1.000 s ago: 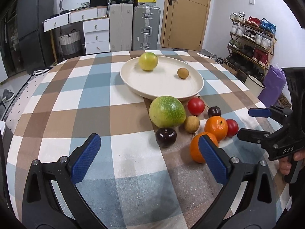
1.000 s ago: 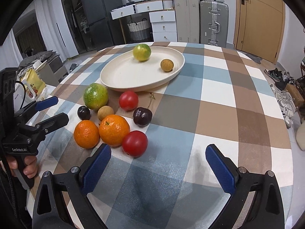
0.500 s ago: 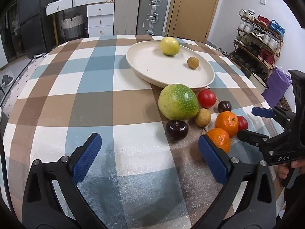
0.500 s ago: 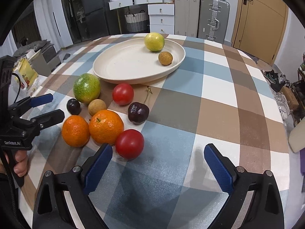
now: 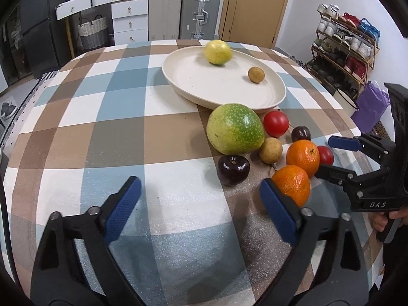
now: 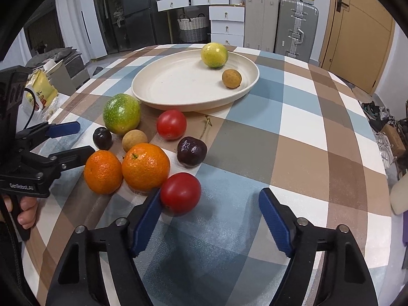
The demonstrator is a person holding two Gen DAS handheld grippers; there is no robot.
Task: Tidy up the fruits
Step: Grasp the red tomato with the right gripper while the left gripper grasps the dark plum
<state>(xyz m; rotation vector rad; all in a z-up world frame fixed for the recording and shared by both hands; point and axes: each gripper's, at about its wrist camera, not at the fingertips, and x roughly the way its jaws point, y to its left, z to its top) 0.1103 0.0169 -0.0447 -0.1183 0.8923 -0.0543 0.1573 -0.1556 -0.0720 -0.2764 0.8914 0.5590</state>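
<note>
Left tool (image 5: 199, 192) released, jaws just narrowing with nothing between them; plum (image 5: 233, 169) just beyond the tips, near orange (image 5: 293, 185) hard against the pad at lower right. Right tool (image 6: 210, 201) likewise unclenched and just narrowing, tomato (image 6: 180, 193) inside the jaws low in the frame, up against one pad and well clear of the other. Probably light, with smooth taut skin: slippery, easily bruised or split, so best taken across the widest girth with gentle pressure. Plum much the same, smaller, glossy, likely to roll. Near orange and far orange (image 5: 303, 156) firmer, dimpled peel, more forgiving. Green fruit (image 5: 234, 128) in mid-frame probably heaviest, and too broad for a careless pinch. Already in plate (image 5: 188, 76), upper centre: yellow fruit (image 5: 218, 52) and brown fruit (image 5: 256, 74). Underneath, round surface (image 5: 102, 132) under a checked cloth, slightly textured, some brake on rolling. Beyond, along the top edge: drawers (image 5: 130, 17), suitcases (image 5: 201, 10), door (image 5: 255, 7); shoe rack (image 5: 344, 51) at upper right.
</note>
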